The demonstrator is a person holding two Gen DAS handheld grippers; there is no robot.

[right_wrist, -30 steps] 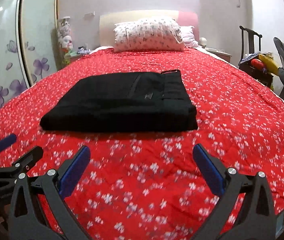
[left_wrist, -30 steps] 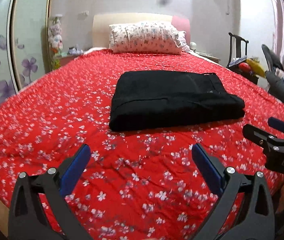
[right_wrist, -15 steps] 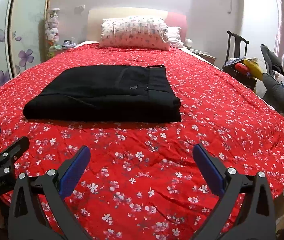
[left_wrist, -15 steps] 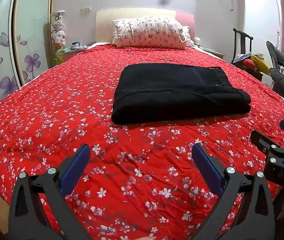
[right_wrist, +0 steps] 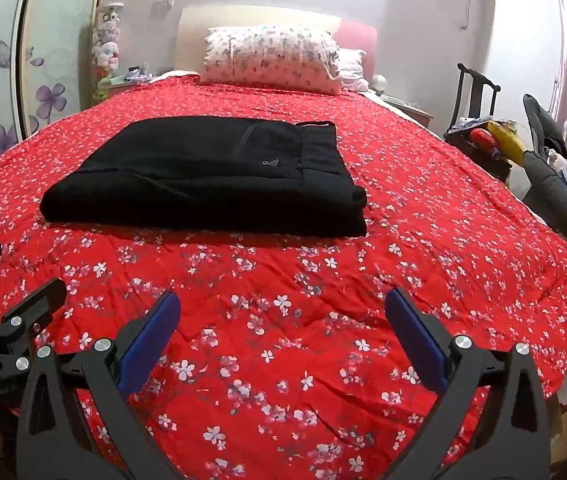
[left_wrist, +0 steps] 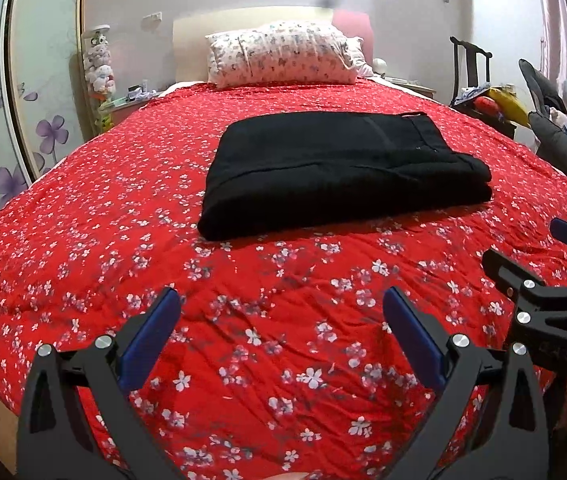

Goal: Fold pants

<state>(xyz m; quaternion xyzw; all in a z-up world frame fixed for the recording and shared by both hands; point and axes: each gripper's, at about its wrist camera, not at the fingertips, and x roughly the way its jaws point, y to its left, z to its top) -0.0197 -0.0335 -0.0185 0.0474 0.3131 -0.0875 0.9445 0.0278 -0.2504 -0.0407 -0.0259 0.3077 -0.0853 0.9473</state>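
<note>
Pants (left_wrist: 335,168): soft black cloth, matt. Bed cover (left_wrist: 267,344): red cloth w/ white flowers, a bit wrinkly. Left hand-held gripper (left_wrist: 281,316): black matt plastic, blue pads (left_wrist: 411,336), shiny metal screws.

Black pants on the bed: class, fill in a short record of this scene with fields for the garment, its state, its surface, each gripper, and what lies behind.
garment: black pants
state: folded into a flat, thick rectangle, waistband on the right side
surface: red floral bedspread, pants lying near its middle
left gripper: open, empty, over the near bedspread, apart from the pants
right gripper: open, empty, also short of the pants
behind: floral pillow against the headboard
task status: pants look fully folded
</note>
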